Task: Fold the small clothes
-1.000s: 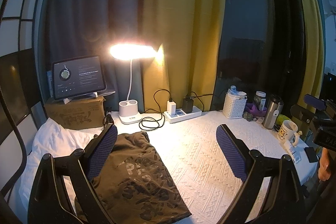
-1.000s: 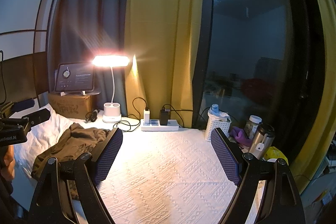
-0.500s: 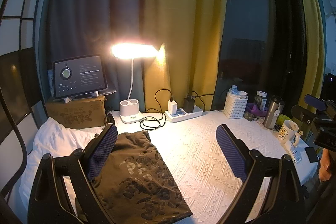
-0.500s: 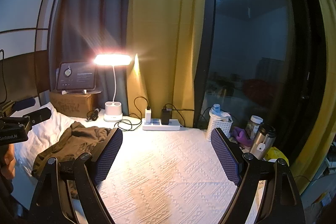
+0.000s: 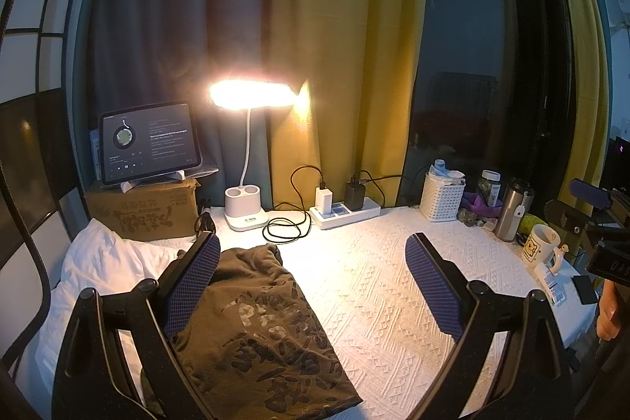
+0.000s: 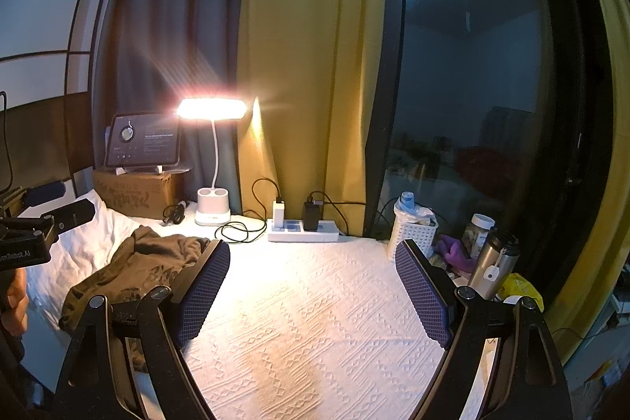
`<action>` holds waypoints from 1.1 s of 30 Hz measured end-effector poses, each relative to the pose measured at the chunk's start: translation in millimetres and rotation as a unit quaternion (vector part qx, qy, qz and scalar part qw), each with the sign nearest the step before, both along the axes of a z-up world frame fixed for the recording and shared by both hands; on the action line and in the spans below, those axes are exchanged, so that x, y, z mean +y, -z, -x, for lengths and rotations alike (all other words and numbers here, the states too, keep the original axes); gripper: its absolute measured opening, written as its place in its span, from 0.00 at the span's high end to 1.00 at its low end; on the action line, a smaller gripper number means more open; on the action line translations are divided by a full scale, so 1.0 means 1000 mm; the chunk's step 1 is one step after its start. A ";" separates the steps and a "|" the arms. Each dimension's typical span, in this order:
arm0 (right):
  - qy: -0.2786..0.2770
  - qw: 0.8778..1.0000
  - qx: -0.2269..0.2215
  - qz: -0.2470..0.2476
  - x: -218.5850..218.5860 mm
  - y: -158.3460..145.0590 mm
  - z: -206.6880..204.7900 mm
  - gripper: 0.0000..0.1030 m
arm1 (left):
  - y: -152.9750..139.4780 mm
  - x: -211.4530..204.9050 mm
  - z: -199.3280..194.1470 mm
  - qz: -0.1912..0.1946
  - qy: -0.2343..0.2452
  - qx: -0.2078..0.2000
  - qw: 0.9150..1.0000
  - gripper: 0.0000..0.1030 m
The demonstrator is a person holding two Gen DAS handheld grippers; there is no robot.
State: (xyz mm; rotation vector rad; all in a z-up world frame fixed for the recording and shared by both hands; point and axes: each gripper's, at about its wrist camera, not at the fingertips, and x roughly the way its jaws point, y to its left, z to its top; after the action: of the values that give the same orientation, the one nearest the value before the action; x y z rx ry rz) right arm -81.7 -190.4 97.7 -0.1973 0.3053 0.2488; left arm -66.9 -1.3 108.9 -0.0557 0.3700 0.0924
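An olive-brown printed garment lies loosely bunched at the left of the white textured cloth; it also shows in the right wrist view. My left gripper is open and empty, held above the surface with its left finger over the garment's left part. My right gripper is open and empty, held above the bare cloth to the right of the garment. Each gripper shows at the edge of the other's view.
At the back stand a lit desk lamp, a tablet on a cardboard box, a power strip with cables, a white basket, a steel flask and a mug. A white pillow lies left.
Both views have shifted very slightly; the garment and both grippers stay as they were, jaws open.
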 end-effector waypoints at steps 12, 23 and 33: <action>-0.002 1.000 0.004 0.002 0.000 0.003 -0.001 0.15 | 0.003 0.001 0.002 -0.001 -0.004 0.001 1.000 0.08; -0.003 1.000 0.005 0.002 0.000 0.004 -0.002 0.15 | 0.003 0.001 0.002 0.000 -0.004 0.001 1.000 0.08; -0.003 1.000 0.006 0.003 0.000 0.005 -0.002 0.15 | 0.004 0.000 0.002 -0.001 -0.004 0.000 1.000 0.08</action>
State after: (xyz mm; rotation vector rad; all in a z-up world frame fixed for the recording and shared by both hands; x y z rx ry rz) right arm -79.9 -190.7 92.5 -0.2020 0.3183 0.2544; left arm -69.0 -1.4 105.1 -0.0550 0.3706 0.1006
